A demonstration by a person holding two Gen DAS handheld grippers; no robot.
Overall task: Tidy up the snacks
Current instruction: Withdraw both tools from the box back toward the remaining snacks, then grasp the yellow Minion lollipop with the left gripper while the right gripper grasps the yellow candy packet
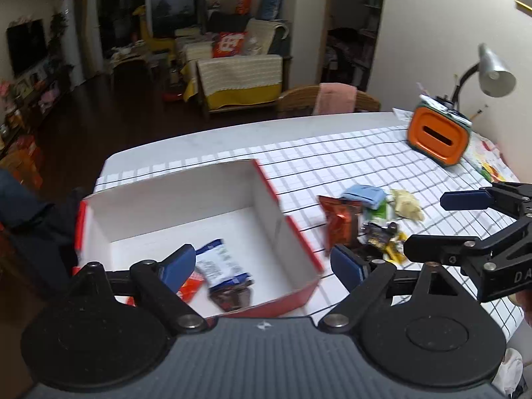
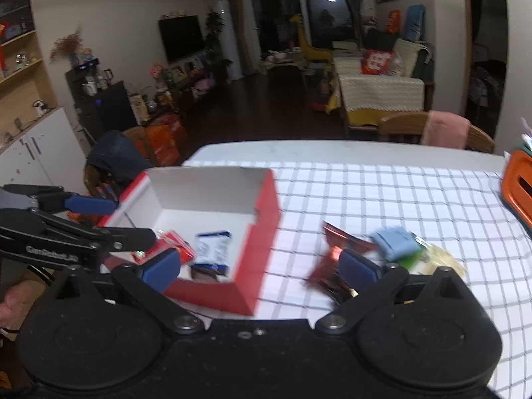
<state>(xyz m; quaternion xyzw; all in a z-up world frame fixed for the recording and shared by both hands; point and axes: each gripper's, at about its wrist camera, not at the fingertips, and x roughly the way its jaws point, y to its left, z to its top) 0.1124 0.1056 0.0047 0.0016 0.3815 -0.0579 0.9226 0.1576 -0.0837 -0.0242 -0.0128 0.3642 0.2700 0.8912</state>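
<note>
A red box with a white inside point(image 1: 266, 199) point(image 2: 262, 219) stands on the checked tablecloth. In it lie a blue-and-white packet point(image 1: 221, 262) point(image 2: 212, 249) and a red packet point(image 1: 191, 287) point(image 2: 173, 244). Right of the box lies a loose heap of snacks: a red-brown foil packet point(image 1: 340, 222) point(image 2: 335, 252), a light blue packet point(image 1: 365, 196) point(image 2: 394, 242), a pale yellowish snack point(image 1: 407, 204) point(image 2: 439, 259) and a black-and-yellow one point(image 1: 385, 237). My left gripper point(image 1: 262, 266) is open and empty above the box's near side. My right gripper point(image 2: 259, 266) is open and empty, between box and heap.
An orange container with a slot point(image 1: 439, 136) point(image 2: 517, 186) stands at the table's far right, beside a desk lamp point(image 1: 492, 69). A wooden chair with a pink cloth point(image 1: 332, 99) point(image 2: 442, 129) stands behind the table. The right gripper also shows in the left wrist view point(image 1: 465, 222).
</note>
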